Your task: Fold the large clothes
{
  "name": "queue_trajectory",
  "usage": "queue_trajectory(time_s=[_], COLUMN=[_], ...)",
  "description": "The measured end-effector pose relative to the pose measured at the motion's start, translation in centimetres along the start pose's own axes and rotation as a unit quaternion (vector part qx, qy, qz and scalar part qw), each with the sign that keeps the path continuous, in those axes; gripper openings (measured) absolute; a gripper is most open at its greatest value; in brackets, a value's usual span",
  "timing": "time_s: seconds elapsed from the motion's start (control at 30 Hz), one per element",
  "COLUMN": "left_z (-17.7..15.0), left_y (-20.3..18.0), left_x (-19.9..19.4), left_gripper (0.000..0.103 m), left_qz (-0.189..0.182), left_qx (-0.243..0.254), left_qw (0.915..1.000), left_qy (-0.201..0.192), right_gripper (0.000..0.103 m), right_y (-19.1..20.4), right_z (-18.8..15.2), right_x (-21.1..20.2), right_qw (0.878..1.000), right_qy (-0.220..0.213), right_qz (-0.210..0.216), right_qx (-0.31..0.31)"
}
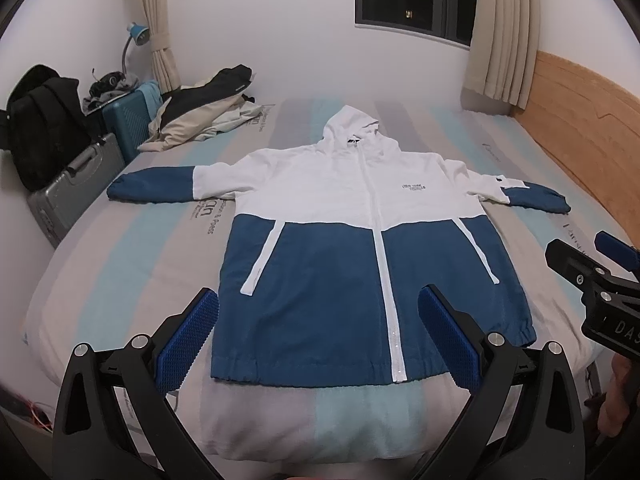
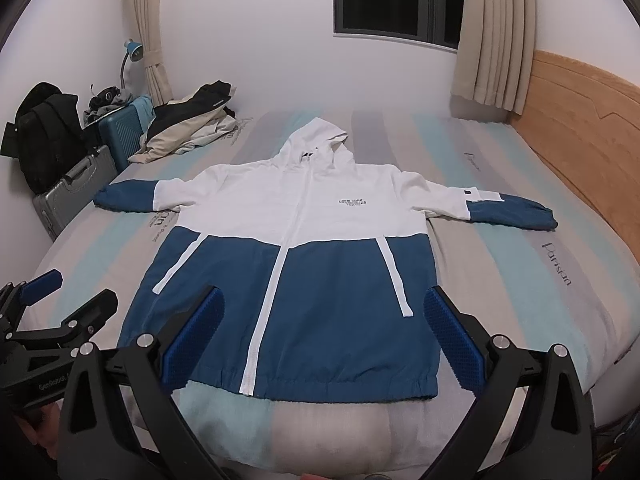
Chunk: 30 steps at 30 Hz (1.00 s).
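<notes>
A white and blue hooded zip jacket (image 1: 360,248) (image 2: 296,264) lies flat, front up, on the striped mattress (image 1: 132,248) (image 2: 500,264), sleeves spread out to both sides and hood pointing to the far wall. My left gripper (image 1: 318,332) hovers open above the jacket's hem, nothing between its blue pads. My right gripper (image 2: 324,332) is also open and empty, held above the hem a little further right. Each gripper shows at the edge of the other's view: the right one (image 1: 592,264), the left one (image 2: 60,300).
A heap of dark and beige clothes (image 1: 208,108) lies at the mattress's far left corner. Beside the bed on the left stand a teal suitcase (image 1: 128,120), a grey hard case (image 1: 76,192) and a black backpack (image 1: 40,128). A wooden headboard (image 1: 584,120) borders the right side.
</notes>
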State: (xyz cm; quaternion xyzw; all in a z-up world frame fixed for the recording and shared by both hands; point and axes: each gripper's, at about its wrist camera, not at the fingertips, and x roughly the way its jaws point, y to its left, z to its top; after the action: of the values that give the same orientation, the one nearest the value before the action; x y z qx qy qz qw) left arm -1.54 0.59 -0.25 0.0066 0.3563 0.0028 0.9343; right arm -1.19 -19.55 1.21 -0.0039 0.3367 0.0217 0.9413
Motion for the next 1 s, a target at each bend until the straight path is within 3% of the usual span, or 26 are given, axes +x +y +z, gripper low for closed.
queue_trajectory(time_s=[1.0], left_z=[2.0], left_y=[-0.3], left_x=[-3.9], left_gripper=[0.097], left_qz=[-0.003], left_qx=[-0.006], left_qw=[0.9998], left_qy=[-0.021], right_gripper=[0.096], right_y=[-0.7], right_z=[1.5], right_x=[-3.8], right_qw=[1.0], right_qy=[-0.022], right_qz=[0.0], right_qx=[0.002])
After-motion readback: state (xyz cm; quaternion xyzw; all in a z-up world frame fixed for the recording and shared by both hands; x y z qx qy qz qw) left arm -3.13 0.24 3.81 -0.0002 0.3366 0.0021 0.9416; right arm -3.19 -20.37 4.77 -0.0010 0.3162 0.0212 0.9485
